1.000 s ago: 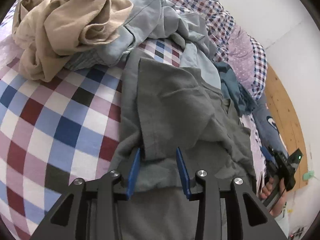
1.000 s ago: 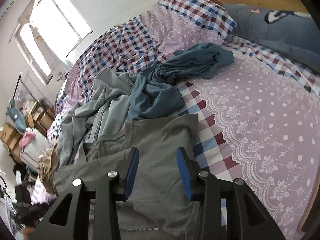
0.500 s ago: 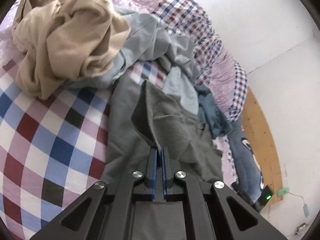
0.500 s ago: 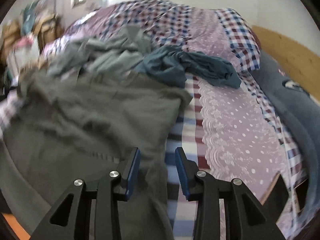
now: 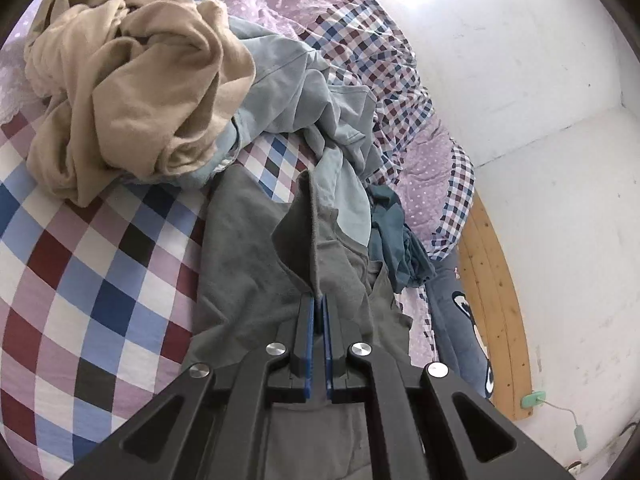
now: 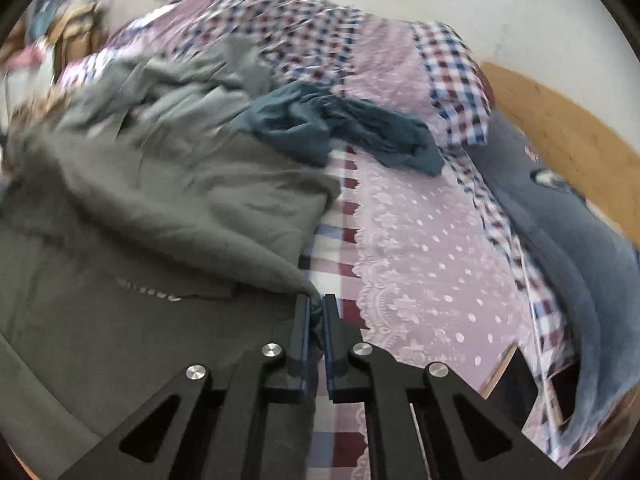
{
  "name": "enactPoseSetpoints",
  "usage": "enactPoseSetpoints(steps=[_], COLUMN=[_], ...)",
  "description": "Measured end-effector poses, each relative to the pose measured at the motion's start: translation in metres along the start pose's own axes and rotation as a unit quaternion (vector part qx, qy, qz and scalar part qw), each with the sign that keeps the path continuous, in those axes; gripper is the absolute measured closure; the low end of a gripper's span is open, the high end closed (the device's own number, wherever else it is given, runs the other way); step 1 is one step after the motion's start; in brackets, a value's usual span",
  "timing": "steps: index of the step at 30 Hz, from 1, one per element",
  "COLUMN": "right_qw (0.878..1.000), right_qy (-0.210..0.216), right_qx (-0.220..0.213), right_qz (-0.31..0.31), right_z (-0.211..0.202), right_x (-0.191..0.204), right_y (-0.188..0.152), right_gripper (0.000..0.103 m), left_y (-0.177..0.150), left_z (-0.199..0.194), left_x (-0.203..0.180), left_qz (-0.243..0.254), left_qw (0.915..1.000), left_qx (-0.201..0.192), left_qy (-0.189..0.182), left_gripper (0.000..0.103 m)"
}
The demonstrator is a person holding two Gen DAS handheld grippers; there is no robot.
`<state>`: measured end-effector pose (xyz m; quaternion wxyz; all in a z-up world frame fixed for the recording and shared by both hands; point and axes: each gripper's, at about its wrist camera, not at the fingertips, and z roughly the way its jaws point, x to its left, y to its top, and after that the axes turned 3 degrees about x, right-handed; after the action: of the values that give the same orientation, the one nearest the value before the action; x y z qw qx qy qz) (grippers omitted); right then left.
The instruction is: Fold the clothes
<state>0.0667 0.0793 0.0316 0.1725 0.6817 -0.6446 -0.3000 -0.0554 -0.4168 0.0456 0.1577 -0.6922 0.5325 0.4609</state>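
A grey T-shirt lies spread on the checked bedspread. My left gripper is shut on a raised fold of it, and the cloth stands up in a ridge from the blue pads. In the right wrist view the same grey T-shirt fills the left half, slightly blurred. There my right gripper is shut on its right edge, which bunches between the pads.
A beige garment is heaped at the far left, on a pale blue garment. A teal garment lies beyond the shirt. A dark blue pillow and a wooden headboard are at the right, with a white wall behind.
Both grippers went from open to shut on the grey T-shirt, the left first. The left has lifted its fold, and the right swung toward the shirt's right edge.
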Motion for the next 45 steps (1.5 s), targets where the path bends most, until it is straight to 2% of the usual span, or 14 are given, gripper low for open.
enactPoseSetpoints(steps=[5, 10, 12, 15, 17, 19, 21, 23, 24, 25, 29, 32, 39, 45], right_qw=[0.997, 0.992, 0.99, 0.988, 0.986, 0.985, 0.984, 0.98, 0.978, 0.976, 0.969, 0.964, 0.957, 0.932], right_qy=[0.044, 0.049, 0.037, 0.028, 0.035, 0.04, 0.053, 0.073, 0.082, 0.091, 0.107, 0.124, 0.158, 0.215], right_qx=[-0.003, -0.01, 0.001, 0.003, -0.001, -0.001, -0.001, -0.007, -0.011, -0.013, -0.017, -0.012, -0.002, 0.023], right_qz=[0.056, 0.119, 0.134, 0.151, 0.161, 0.166, 0.173, 0.186, 0.193, 0.199, 0.222, 0.235, 0.245, 0.291], right_z=[0.001, 0.001, 0.005, 0.006, 0.006, 0.009, 0.014, 0.018, 0.02, 0.022, 0.032, 0.041, 0.061, 0.092], right_x=[-0.018, -0.043, -0.054, -0.064, -0.066, -0.066, -0.064, -0.065, -0.065, -0.066, -0.065, -0.061, -0.055, -0.067], right_y=[0.002, 0.0, -0.003, -0.007, -0.006, -0.002, 0.003, 0.007, 0.01, 0.014, 0.028, 0.033, 0.047, 0.054], right_gripper=[0.099, 0.099, 0.099, 0.099, 0.097, 0.096, 0.085, 0.063, 0.062, 0.062, 0.061, 0.061, 0.061, 0.06], left_y=[-0.001, 0.0, 0.0, -0.003, -0.009, -0.014, -0.013, -0.01, -0.008, -0.005, 0.007, 0.017, 0.037, 0.054], left_z=[0.001, -0.005, -0.004, 0.006, 0.014, 0.018, 0.012, 0.004, 0.0, -0.002, -0.007, 0.001, 0.041, 0.058], left_x=[-0.002, 0.013, 0.016, 0.019, 0.023, 0.024, 0.021, 0.018, 0.016, 0.015, 0.011, 0.014, 0.032, 0.033], left_qz=[-0.009, -0.067, -0.073, -0.052, -0.04, -0.028, -0.021, -0.016, -0.013, -0.006, 0.024, 0.05, 0.052, 0.056], left_qw=[0.9998, 0.9942, 0.9949, 0.998, 0.9941, 0.9903, 0.9905, 0.9917, 0.9923, 0.9926, 0.9917, 0.9885, 0.9926, 0.992], left_qx=[0.004, -0.004, -0.003, 0.027, 0.054, 0.067, 0.051, 0.028, 0.014, 0.004, -0.024, -0.028, -0.003, -0.006], left_qy=[-0.02, -0.083, -0.069, 0.023, 0.085, 0.119, 0.126, 0.125, 0.122, 0.121, 0.124, 0.14, 0.11, 0.113], left_gripper=[0.101, 0.101, 0.101, 0.101, 0.101, 0.1, 0.099, 0.083, 0.076, 0.062, 0.047, 0.047, 0.047, 0.047])
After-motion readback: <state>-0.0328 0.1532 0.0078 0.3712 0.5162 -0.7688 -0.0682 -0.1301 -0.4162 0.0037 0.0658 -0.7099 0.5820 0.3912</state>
